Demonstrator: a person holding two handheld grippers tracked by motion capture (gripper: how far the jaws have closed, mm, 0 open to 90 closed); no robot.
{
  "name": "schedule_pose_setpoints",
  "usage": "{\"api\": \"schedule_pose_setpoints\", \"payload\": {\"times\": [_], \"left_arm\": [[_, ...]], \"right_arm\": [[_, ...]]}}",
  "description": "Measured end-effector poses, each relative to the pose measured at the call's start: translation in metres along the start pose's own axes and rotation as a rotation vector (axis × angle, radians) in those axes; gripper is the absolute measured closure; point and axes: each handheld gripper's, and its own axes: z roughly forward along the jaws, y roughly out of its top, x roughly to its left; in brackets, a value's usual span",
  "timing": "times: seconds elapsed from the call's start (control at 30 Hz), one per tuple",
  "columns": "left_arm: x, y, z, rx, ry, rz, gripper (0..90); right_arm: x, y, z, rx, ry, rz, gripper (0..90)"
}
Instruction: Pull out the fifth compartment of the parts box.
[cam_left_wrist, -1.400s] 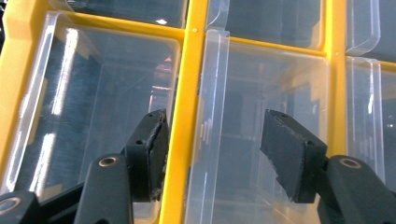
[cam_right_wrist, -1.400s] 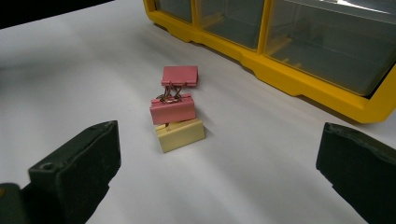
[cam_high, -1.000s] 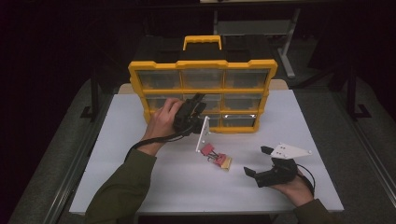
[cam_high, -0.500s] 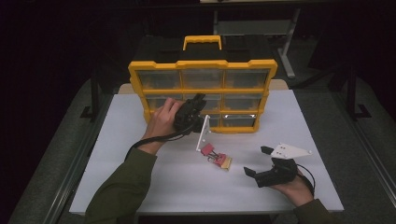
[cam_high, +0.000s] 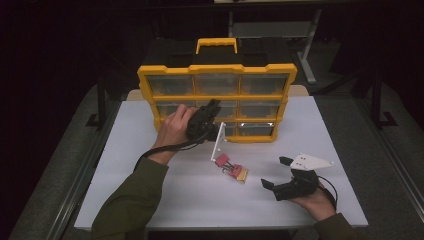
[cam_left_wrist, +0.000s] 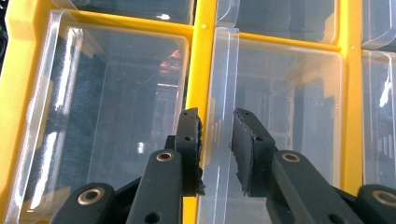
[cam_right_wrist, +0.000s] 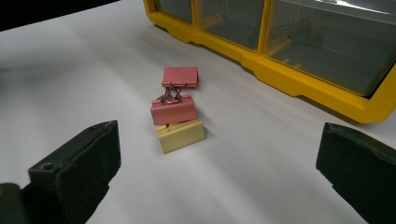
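A yellow organizer case (cam_high: 217, 90) stands upright at the far side of the white table (cam_high: 125, 165), its front a grid of clear plastic drawers in three rows of three, with a yellow carry handle on top. The left gripper (cam_high: 209, 116) is held up against the middle row of the case, at the centre drawer (cam_high: 227, 107). In the left gripper view its black jaws reach either side of that drawer's clear vertical pull tab (cam_left_wrist: 219, 116), which runs just right of a yellow divider; the left gripper (cam_left_wrist: 217, 140) has just been closing, the tab is between its pads, the left pad lies against it and a thin gap seems to remain at the right pad, so a firm pinch cannot be told for certain. The right gripper (cam_high: 279, 172) rests low over the near right part of the table, well apart from the case, its jaws spread wide with nothing between them. In front of it, near the middle of the table, lies a small cluster of binder clips (cam_high: 231, 166): in the right gripper view, two pink clips (cam_right_wrist: 173, 95) linked by their wire arms and a pale yellow clip (cam_right_wrist: 180, 135) touching the nearer pink one. The clips lie just near of the case's bottom row.
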Motion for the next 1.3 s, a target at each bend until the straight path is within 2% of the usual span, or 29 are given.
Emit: {"api": "schedule_pose_setpoints", "payload": {"times": [0.1, 0.27, 0.43, 0.97, 1.3], "left_arm": [[0.0, 0.0, -0.001, 0.013, -0.005, 0.014, 75.6], [-0.001, 0.0, 0.0, 0.008, -0.001, 0.014, 76.3], [0.0, 0.0, -0.001, 0.017, -0.002, 0.042, 77.7], [-0.001, 0.003, -0.005, 0.027, 0.003, 0.065, 79.0], [-0.003, 0.006, -0.013, 0.019, 0.01, 0.065, 79.0]], "right_arm": [[0.0, 0.0, 0.0, -0.001, 0.001, 0.0, 0.0], [0.0, 0.0, 0.0, -0.001, 0.0, 0.001, 0.0], [0.0, 0.0, 0.0, -0.005, -0.001, -0.004, 0.0], [-0.001, 0.0, -0.001, -0.005, -0.002, 0.003, 0.0], [0.0, 0.0, 0.0, -0.003, 0.0, 0.001, 0.0]]}}
